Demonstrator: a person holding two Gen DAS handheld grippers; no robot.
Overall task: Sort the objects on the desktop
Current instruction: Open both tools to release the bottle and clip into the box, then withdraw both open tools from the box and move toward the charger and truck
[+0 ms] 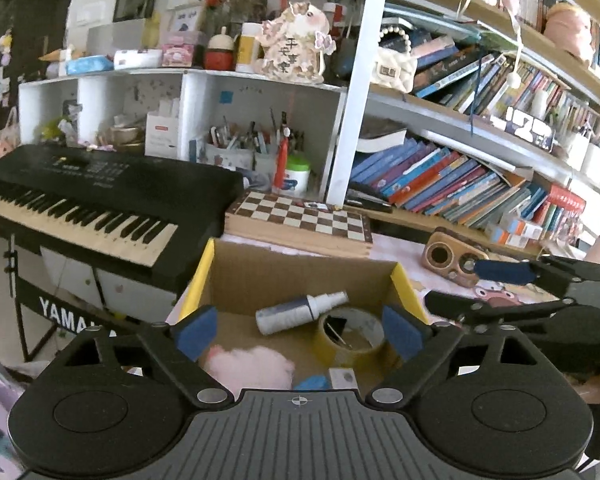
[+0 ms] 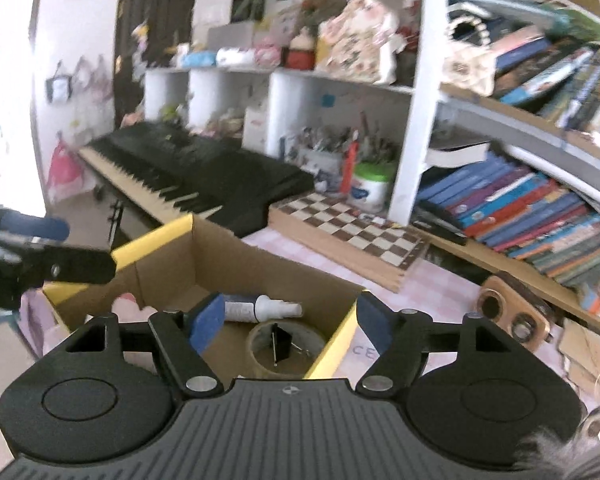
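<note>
An open cardboard box (image 1: 300, 276) with yellow flaps stands on the pink desk. Inside lie a white spray bottle (image 1: 296, 312), a roll of tan tape (image 1: 352, 334), a pink fluffy toy (image 1: 252, 366) and a small blue item (image 1: 312, 382). My left gripper (image 1: 300, 330) hangs open above the box with nothing between its blue pads. My right gripper (image 2: 291, 324) is open and empty too, over the box's (image 2: 168, 264) right rim, above the bottle (image 2: 260, 308) and the tape (image 2: 260, 360), which has a black clip inside it. Each gripper shows at the edge of the other's view: right (image 1: 456, 284), left (image 2: 76, 246).
A wooden chessboard (image 1: 300, 220) lies behind the box, a black piano keyboard (image 1: 80, 200) to its left. A wooden speaker (image 1: 452, 260) sits on the desk to the right. Shelves with books (image 1: 440, 180), a pen holder (image 1: 240, 152) and ornaments rise at the back.
</note>
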